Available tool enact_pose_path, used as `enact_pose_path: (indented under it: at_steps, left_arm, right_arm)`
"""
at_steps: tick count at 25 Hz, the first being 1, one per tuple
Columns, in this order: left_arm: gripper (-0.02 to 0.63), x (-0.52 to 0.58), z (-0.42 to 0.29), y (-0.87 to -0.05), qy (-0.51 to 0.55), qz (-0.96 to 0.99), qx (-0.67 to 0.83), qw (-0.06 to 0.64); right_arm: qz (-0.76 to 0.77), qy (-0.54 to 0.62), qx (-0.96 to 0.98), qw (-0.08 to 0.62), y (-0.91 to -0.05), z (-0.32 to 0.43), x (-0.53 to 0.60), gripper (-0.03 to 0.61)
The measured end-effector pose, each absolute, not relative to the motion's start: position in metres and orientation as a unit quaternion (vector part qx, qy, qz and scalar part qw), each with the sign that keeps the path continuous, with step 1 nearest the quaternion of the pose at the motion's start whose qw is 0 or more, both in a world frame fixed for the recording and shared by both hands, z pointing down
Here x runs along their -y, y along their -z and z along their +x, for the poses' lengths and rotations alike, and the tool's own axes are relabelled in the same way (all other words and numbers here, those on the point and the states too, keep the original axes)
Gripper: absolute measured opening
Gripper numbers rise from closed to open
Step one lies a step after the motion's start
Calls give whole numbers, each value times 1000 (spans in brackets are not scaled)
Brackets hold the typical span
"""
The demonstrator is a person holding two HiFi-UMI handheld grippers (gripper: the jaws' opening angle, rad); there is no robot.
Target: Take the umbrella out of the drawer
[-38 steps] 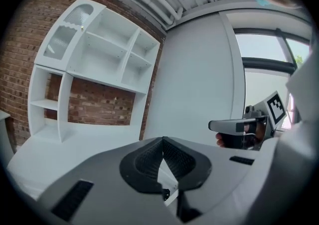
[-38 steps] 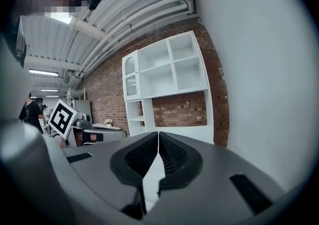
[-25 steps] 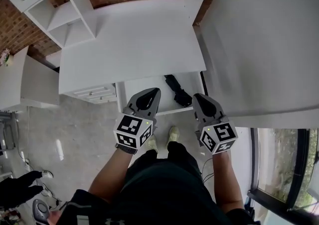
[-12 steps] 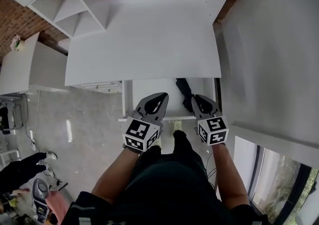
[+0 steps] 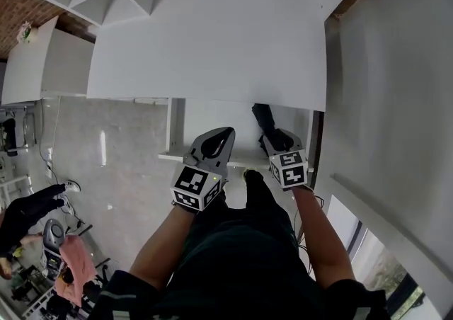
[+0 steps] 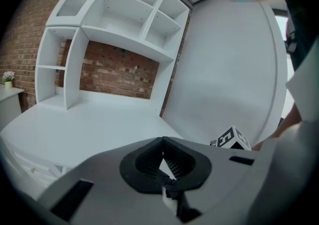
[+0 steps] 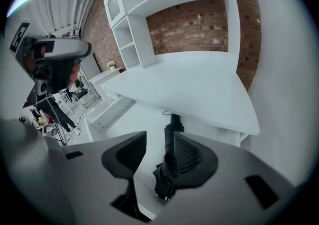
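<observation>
Presently the drawer (image 5: 212,119) is open beneath the table (image 5: 212,42). The umbrella (image 5: 267,123) lies inside toward 3 o'clock, not yet lifted. The right hand-held gripper (image 7: 158,138) hangs over it, jaws opening, the umbrella between them but ungripped. The left hand-held gripper (image 6: 163,140) is closed and empty. Grasp and removal are outstanding.

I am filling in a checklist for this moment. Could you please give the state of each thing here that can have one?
drawer: pulled open below the desk top.
umbrella: folded, lying in the drawer, at its right side.
left gripper: shut, nothing between its jaws.
right gripper: jaws opening, with the umbrella between them but not clamped.
</observation>
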State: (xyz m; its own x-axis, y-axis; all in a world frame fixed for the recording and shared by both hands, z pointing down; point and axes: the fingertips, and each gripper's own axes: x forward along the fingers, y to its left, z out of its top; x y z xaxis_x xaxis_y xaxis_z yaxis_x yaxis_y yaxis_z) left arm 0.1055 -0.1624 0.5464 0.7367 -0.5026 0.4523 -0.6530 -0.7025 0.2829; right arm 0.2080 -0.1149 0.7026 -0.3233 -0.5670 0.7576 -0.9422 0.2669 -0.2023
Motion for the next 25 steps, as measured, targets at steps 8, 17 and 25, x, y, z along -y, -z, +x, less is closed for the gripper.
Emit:
enact_pose_path:
  at_steps: [8,17,25]
  left_arm:
    - [6,168,109,-586,-187,889,344,238]
    - [6,169,103,-618,-201,872,359,264]
    - [6,160,87,-629,-211,858,376,279]
  right_arm:
    - [478,-349,730,342,-772,217,121,189]
    - [455,-366,708,397,-819,216,128,246]
    - [436,-368,694,439,-857,210,136,267]
